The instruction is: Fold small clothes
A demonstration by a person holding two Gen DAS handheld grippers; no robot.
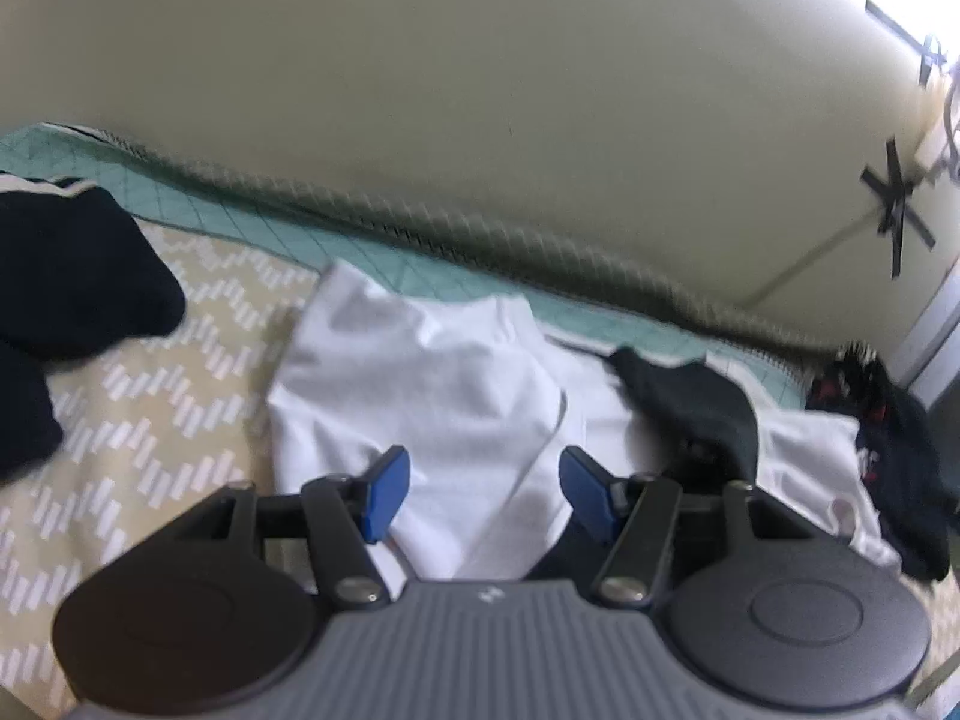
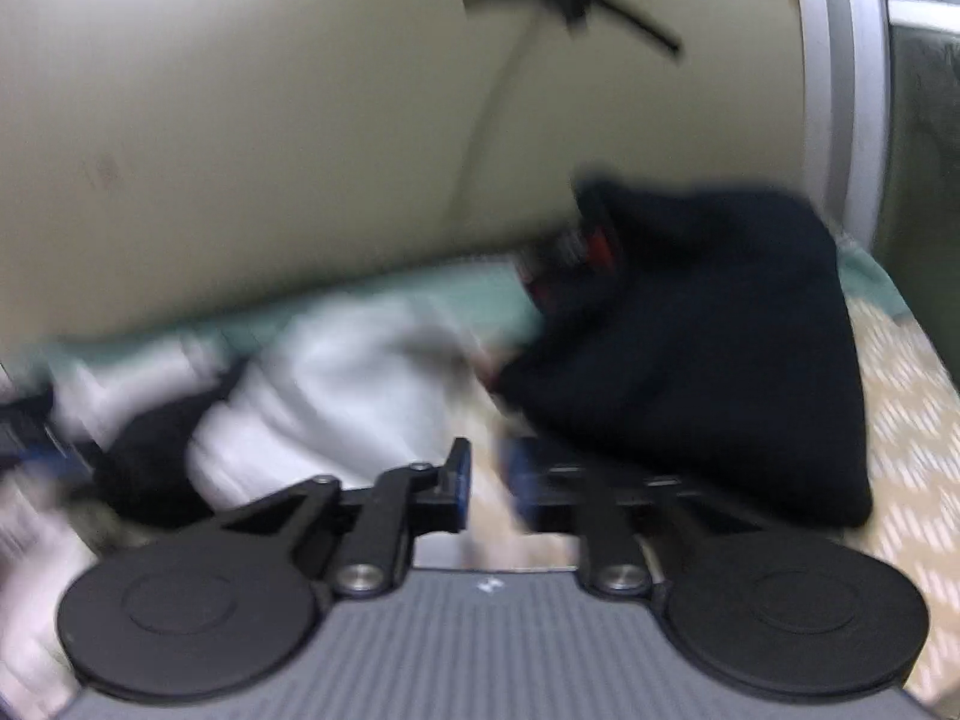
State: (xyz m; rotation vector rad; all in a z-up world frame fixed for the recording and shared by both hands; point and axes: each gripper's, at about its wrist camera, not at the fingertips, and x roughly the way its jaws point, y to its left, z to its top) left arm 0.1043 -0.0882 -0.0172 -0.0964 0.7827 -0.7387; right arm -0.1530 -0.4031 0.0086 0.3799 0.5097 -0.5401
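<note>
Left gripper (image 1: 477, 495) spread over white garment (image 1: 420, 384), nothing pinched. Right gripper (image 2: 485, 483) blurred, jaws apart and empty, dark folded garment (image 2: 690, 360) just beyond, right side.

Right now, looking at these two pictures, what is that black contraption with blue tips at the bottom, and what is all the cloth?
Each picture comes from a camera on a hand-held gripper, looking along its two fingers. The left gripper stands open over a white garment on a patterned bedspread; the blue pads do not press it. A dark garment lies across the white one. The blurred right view shows the right gripper, apparently open and empty, before a black garment. Nothing is held yet.
</note>
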